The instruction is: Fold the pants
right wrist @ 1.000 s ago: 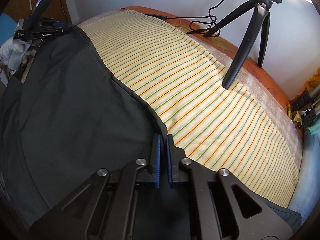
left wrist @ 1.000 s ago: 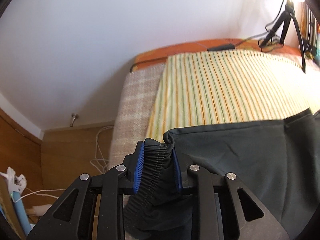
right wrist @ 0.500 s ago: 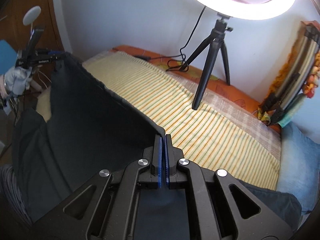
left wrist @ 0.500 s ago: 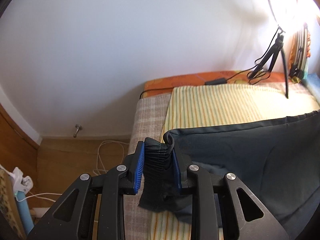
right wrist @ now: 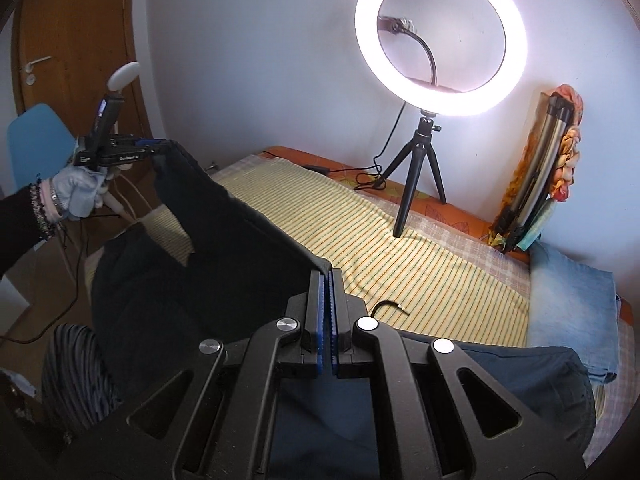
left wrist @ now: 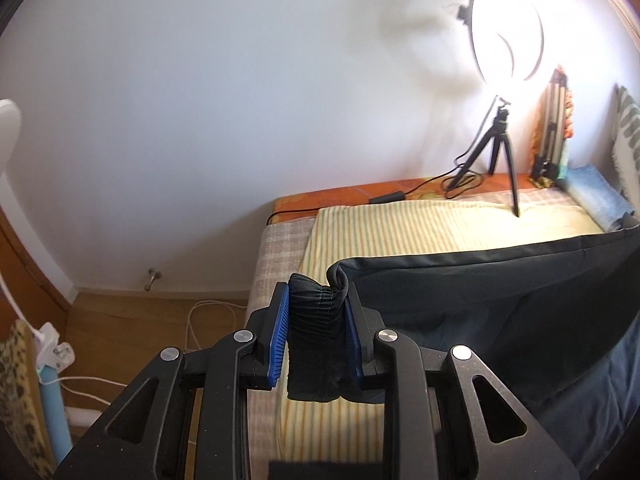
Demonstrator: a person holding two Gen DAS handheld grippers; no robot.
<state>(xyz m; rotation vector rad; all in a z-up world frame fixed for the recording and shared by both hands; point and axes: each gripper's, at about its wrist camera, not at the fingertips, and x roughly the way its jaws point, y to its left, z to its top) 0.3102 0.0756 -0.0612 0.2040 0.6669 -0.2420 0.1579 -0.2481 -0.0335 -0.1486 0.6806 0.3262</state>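
Observation:
The dark pants (left wrist: 500, 300) hang stretched in the air above the striped bed cover (left wrist: 420, 228). My left gripper (left wrist: 316, 300) is shut on a thick bunch of the elastic waistband (left wrist: 314, 316). In the right wrist view my right gripper (right wrist: 325, 276) is shut on a thin corner of the pants (right wrist: 240, 248), whose top edge runs up to the left gripper (right wrist: 154, 145), held by a gloved hand (right wrist: 80, 194) at far left. The lower cloth droops over the bed's near edge.
A lit ring light (right wrist: 440, 40) on a small black tripod (right wrist: 420, 176) stands on the bed by the wall, its cable (right wrist: 360, 172) trailing. Folded blue fabric (right wrist: 572, 300) lies at the right end. A blue chair (right wrist: 36, 140), door and floor cables (left wrist: 208, 320) lie left.
Both grippers have risen and tilted up with the pants, lifting the cloth off the bed cover. The wall and ring light have come into view. Both grips are unchanged.

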